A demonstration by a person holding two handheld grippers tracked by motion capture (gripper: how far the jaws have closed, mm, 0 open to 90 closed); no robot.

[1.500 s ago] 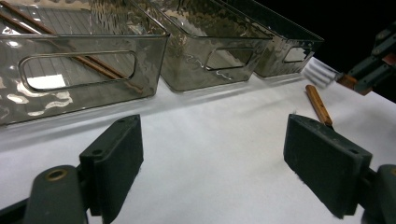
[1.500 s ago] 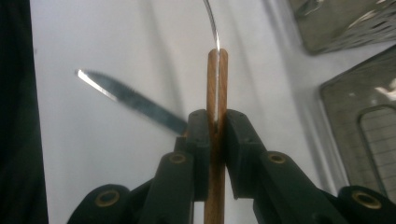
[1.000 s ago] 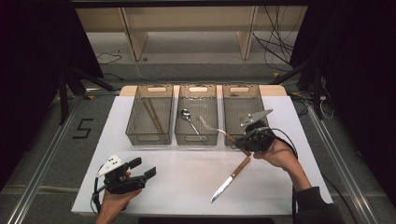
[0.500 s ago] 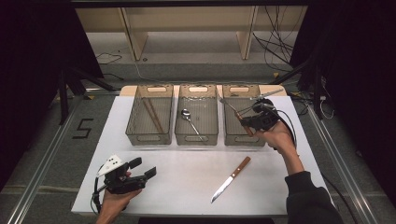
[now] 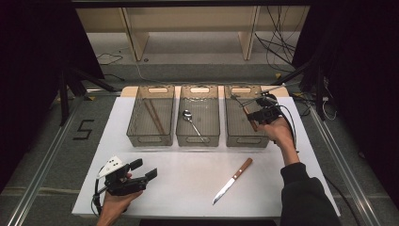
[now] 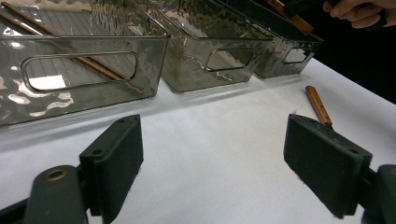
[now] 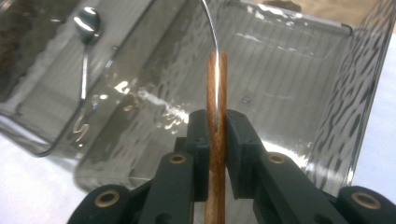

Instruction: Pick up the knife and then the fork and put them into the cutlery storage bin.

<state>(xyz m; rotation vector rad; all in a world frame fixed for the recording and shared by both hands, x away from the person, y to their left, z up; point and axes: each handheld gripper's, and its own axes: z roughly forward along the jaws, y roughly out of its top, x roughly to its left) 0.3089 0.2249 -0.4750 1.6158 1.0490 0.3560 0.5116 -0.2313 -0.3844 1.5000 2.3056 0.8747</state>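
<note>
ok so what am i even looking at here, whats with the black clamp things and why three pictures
A person sits at a white table and works with a hand-held two-jaw clamp, called a gripper, in each hand.

The high view is a fixed camera above the table. The other two pictures come from small cameras riding on each gripper, looking along its black jaws.

On the table stand three clear bins side by side. The left bin holds chopsticks, the middle bin holds a spoon. A wooden-handled knife lies loose on the table in front.

The right gripper is shut on a fork with a wooden handle and holds it over the right bin. The left gripper rests near the table's front edge, jaws open, holding nothing.
</note>
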